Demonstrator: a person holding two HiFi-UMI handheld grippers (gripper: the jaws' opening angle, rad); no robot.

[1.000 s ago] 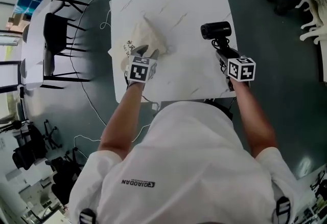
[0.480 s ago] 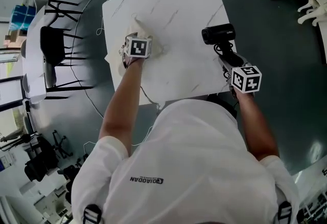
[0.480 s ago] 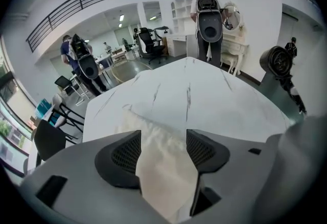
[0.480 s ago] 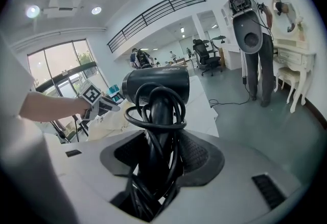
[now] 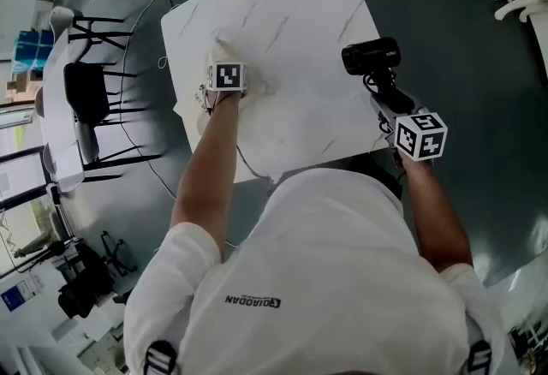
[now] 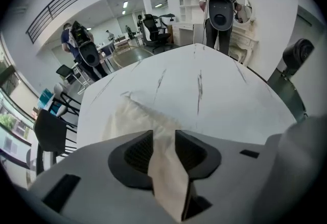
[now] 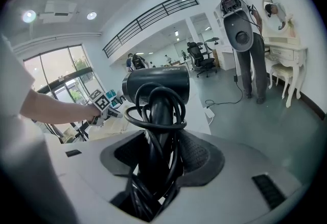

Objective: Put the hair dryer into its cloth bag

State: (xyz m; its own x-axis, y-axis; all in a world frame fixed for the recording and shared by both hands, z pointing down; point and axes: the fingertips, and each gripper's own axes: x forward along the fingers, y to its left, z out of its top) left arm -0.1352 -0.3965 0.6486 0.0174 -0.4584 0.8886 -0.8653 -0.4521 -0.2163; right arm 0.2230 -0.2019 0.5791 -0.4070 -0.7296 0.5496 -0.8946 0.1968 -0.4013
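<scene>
1. Left gripper (image 6: 164,141): the jaws have just been closing and are now pinched together on a fold of the cream drawstring cloth bag (image 6: 127,118). In the left gripper view the fabric runs up between both ribbed black pads and is pressed from each side.
2. Head view: the left gripper (image 5: 228,56) is at the upper left-centre of the frame, pointing steeply down at the white marble-pattern square table (image 5: 300,14). Its marker cube (image 5: 227,76) sits over the cloth bag (image 5: 253,80).
3. The bag lies flat and crumpled on the left part of the tabletop, near the table's left edge.
4. Right gripper (image 7: 158,151): the jaws stand fairly wide, clamped on the handle of the black barrel-shaped hair dryer (image 7: 156,85). The black power cord (image 7: 153,115) is looped around the handle and caught between the pads too.
5. Head view: the right gripper (image 5: 384,95) is at the right of the frame, with the hair dryer (image 5: 370,55) over the table's right edge, barrel crosswise.
6. The dryer is well apart from the bag and not inside it.
</scene>
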